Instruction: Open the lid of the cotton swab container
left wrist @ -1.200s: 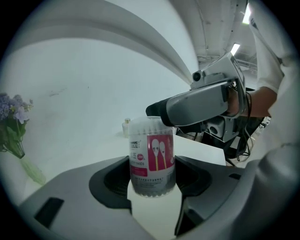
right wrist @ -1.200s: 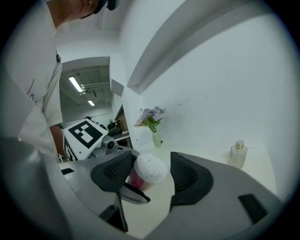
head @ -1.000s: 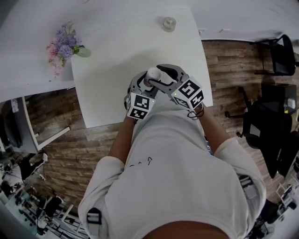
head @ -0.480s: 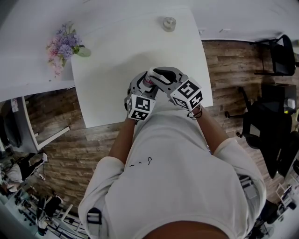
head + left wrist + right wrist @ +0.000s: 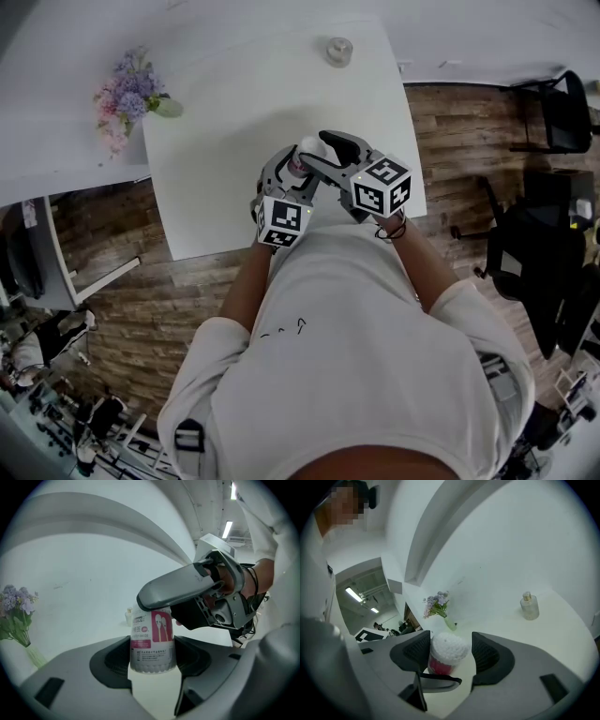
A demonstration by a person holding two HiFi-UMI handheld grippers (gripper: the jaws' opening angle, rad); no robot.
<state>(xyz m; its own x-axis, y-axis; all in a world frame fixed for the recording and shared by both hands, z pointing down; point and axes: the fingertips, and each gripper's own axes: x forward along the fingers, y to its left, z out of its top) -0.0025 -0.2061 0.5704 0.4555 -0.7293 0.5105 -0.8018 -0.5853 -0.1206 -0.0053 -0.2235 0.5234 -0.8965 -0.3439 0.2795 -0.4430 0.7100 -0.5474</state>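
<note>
- Grey left tongs (image 5: 152,662) are pinching the cotton swab container (image 5: 152,637) by its lower body, with both dark ribbed pads (image 5: 112,657) pressing against its sides.
- The container is standing upright in that grip, its pink label with two pictured swabs facing the left gripper view.
- The right tongs (image 5: 451,660) are standing spread, their jaws having just been opening. The container's white, knobbly top is sitting between them, close to the pad on the picture's left, with a gap showing on the other side.
- In the left gripper view, one grey jaw of the right tongs is lying across the container's top and hiding it. I cannot tell whether a lid is covering the swabs.
- In the head view the two tongs are meeting over the near part of the white desk (image 5: 234,112), with the container showing as a pale spot between them. No view is showing whether its base is touching the desk.
- The left cube (image 5: 283,217) and the right cube (image 5: 382,186), both bearing square markers, are sitting just behind the jaws.
- A small clear bottle (image 5: 338,49) is standing near the desk's far edge, well apart from the container.
- Lilac and pink flowers (image 5: 127,94) are sitting by the desk's far left corner.
- The person's white shirt (image 5: 347,347) is filling the lower part of the head view, the wooden floor (image 5: 122,281) is showing on either side, and a black chair (image 5: 567,108) is standing at the right.
</note>
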